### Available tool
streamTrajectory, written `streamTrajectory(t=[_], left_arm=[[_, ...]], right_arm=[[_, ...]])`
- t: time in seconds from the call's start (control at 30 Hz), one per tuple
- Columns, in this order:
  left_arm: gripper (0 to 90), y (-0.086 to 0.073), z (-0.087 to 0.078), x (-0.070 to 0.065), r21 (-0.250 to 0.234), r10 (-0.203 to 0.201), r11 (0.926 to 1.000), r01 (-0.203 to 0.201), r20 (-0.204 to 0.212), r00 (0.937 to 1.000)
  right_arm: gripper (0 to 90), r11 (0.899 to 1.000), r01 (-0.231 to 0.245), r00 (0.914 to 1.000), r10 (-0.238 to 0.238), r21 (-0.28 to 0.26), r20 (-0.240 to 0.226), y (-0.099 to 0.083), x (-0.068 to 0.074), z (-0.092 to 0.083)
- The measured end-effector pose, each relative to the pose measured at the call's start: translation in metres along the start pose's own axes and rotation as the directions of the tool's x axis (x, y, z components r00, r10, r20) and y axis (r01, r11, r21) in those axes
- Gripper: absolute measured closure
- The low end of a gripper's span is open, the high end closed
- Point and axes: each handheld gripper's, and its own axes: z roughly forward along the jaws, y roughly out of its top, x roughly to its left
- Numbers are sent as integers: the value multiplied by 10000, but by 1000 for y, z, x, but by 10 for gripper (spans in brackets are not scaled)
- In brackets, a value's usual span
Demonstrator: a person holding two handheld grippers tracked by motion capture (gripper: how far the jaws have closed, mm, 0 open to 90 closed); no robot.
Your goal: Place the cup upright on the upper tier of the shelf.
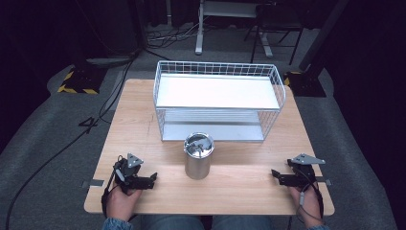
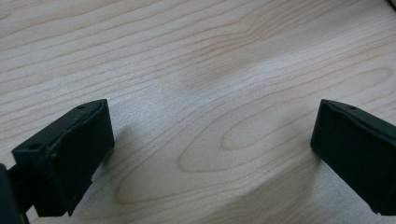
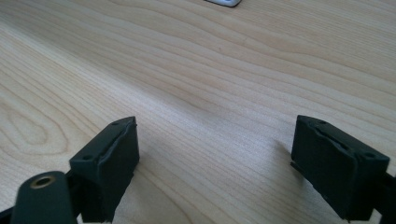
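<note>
Standing between wide-open left gripper (image 1: 154, 178) and right gripper (image 1: 274, 173): metal can (image 1: 198, 156).

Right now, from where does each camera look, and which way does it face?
High view: above the person's side, facing forward and down on the table, metal can and wire basket; both hands and grippers show.
Left gripper view: on the left gripper, facing the tabletop; its open black fingers show.
Right gripper view: on the right gripper, facing the tabletop; open too.
All views share the wood tabletop.
</note>
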Motion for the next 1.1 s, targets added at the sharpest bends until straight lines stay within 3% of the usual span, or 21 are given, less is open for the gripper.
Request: streamTrajectory(t=[0.47, 0.6, 0.63, 0.87, 1.1], left_arm=[[0, 2, 0, 0, 131, -43, 9999, 43, 3, 10000], [0, 6, -10, -2, -315, 49, 9995, -54, -177, 9998], [0, 8, -16, -3, -609, 96, 9981, -100, -70, 9999], [0, 18, -31, -6, -824, 206, 9964, -172, 404, 9990], [0, 27, -43, -11, -1010, 412, 9943, -348, 612, 9973]], right_arm=[[160, 10000, -3, 10000, 3, -6, 2, 0, 0, 0], [160, 10000, -2, 10000, 2, -6, 0, 0, 0, 0], [160, 10000, -4, 10000, 4, -6, 1, 0, 0, 0], [160, 10000, -6, 10000, 6, -4, 0, 0, 0, 0], [160, 10000, 11, 10000, -11, -14, -6, 0, 0, 0]])
